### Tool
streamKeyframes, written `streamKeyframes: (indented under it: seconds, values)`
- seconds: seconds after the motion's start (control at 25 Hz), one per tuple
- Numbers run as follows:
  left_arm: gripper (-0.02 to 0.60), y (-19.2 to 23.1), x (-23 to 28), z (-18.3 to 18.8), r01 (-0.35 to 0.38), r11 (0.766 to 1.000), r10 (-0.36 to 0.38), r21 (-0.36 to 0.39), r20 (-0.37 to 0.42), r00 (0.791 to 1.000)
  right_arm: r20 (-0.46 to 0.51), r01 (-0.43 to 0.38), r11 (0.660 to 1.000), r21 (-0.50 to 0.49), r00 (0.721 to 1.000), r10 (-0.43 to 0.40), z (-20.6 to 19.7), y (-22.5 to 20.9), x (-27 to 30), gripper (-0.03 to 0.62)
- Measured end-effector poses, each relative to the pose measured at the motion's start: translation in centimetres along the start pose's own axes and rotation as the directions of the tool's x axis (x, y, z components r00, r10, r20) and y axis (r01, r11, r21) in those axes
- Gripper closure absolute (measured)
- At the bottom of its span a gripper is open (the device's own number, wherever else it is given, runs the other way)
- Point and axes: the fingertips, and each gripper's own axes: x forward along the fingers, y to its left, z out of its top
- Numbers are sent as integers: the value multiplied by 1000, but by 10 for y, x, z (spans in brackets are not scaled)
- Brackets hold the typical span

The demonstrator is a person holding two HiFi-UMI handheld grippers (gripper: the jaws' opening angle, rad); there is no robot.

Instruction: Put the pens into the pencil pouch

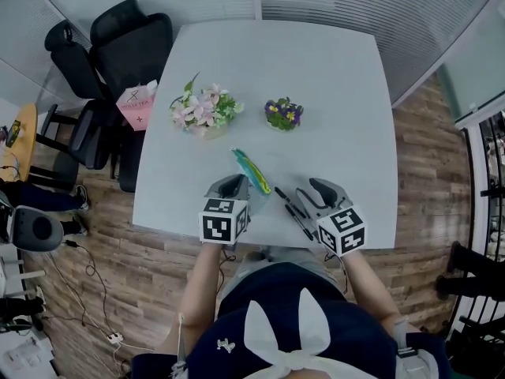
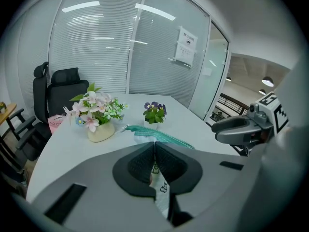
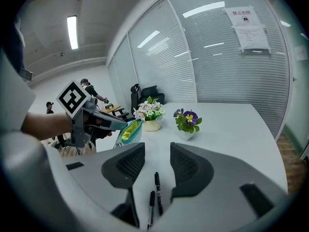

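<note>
My left gripper (image 2: 154, 149) and right gripper (image 3: 157, 154) have matt grey plastic shells; their pads (image 3: 131, 164) are black with a fine ribbed texture. The pencil pouch (image 1: 251, 172) looks like soft clear plastic with a teal zip. The pens (image 3: 157, 190) are glossy black plastic. The table (image 1: 331, 93) top is smooth, matt pale grey.

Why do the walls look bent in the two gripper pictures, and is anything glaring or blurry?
Left gripper view: the wide lens bows the glass wall, lamp reflections streak across it, corners go black. Right gripper view: same bowing, one bright ceiling lamp, the pens look sharp. Head view: even light, faint shadows on the table.
</note>
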Motion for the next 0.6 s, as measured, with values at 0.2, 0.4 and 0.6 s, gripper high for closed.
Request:
streamKeyframes:
  seconds: [0.2,0.4,0.6]
  values:
    - [557,4,-6,1,-6,1000,6,-7,8,1000,-18,-4,1000,-13,1000,4,-2,0,7,437]
    - [557,9,-8,1,-15,1000,16,-20,12,1000,-56,-16,999,-36,998,14,-6,1,23,433]
    - [557,14,-7,3,-25,999,26,-27,15,1000,-105,-52,996,-74,994,44,-9,7,48,430]
